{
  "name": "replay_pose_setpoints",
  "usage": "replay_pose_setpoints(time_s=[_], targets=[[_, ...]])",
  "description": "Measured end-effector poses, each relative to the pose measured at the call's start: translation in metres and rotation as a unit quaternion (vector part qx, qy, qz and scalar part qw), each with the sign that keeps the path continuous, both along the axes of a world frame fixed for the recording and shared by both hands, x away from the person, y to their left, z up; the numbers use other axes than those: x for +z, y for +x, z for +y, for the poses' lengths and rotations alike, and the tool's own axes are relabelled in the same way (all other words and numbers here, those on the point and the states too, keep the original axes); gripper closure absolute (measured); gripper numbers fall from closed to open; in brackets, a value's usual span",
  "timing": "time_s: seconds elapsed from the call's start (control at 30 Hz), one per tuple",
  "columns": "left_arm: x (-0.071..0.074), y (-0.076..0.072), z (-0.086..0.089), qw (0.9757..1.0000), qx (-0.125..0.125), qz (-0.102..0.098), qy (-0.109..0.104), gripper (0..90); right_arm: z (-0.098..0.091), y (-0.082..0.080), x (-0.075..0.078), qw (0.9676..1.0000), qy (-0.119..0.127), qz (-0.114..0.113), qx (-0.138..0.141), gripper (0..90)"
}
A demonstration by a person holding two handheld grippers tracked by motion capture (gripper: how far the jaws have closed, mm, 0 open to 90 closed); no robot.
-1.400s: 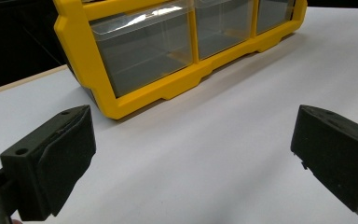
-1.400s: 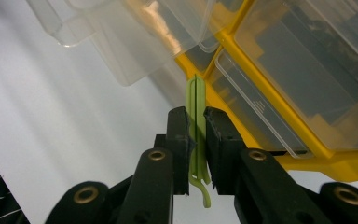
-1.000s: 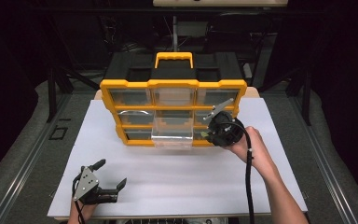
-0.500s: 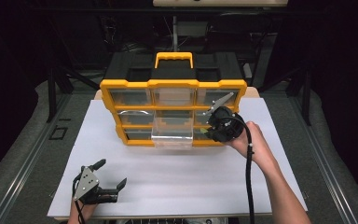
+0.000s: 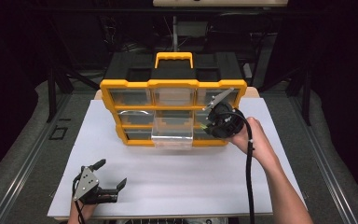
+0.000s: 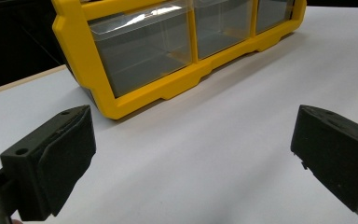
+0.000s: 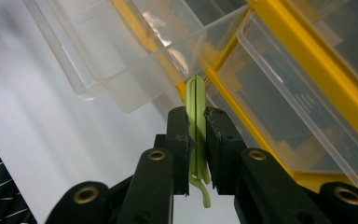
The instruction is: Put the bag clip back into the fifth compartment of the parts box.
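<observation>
A yellow organizer (image 5: 173, 84) with clear drawers stands upright on the white board (image 5: 177, 186). Its bottom middle drawer (image 5: 172, 136) is pulled out. My right gripper (image 5: 209, 125) is at the organizer's lower right, just beside that drawer. It is shut on a thin light-green plastic piece (image 7: 196, 100), whose tip sits near the corner of the open drawer (image 7: 121, 60) in the right gripper view (image 7: 196, 140). My left gripper (image 5: 110, 173) lies near the board's front left, open and holding nothing. Its view (image 6: 193, 158) looks at the organizer's lower corner (image 6: 98, 70).
A black case (image 5: 135, 70) stands behind the organizer. The board's front edge runs just under my left hand. Grey padded rails (image 5: 23, 154) flank the board on both sides. A cable (image 5: 249, 177) trails along the right forearm.
My right gripper has edged slightly farther in toward the organizer with the green piece. The left gripper has stayed put.
</observation>
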State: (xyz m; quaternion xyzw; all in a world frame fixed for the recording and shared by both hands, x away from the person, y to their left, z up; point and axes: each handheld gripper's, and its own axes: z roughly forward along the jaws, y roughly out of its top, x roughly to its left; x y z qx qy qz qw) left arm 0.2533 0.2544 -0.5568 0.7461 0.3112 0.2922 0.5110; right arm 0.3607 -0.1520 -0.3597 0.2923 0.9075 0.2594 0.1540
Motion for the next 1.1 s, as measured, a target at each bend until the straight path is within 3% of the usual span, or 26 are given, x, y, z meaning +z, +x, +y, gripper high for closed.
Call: replay_pose_setpoints(time_s=[1.1], targets=[[0.000,0.000,0.000,1.0000,0.000,0.001,0.001,0.0,0.015,0.002,0.027,0.9996,-0.003,-0.023,0.016,80.3]])
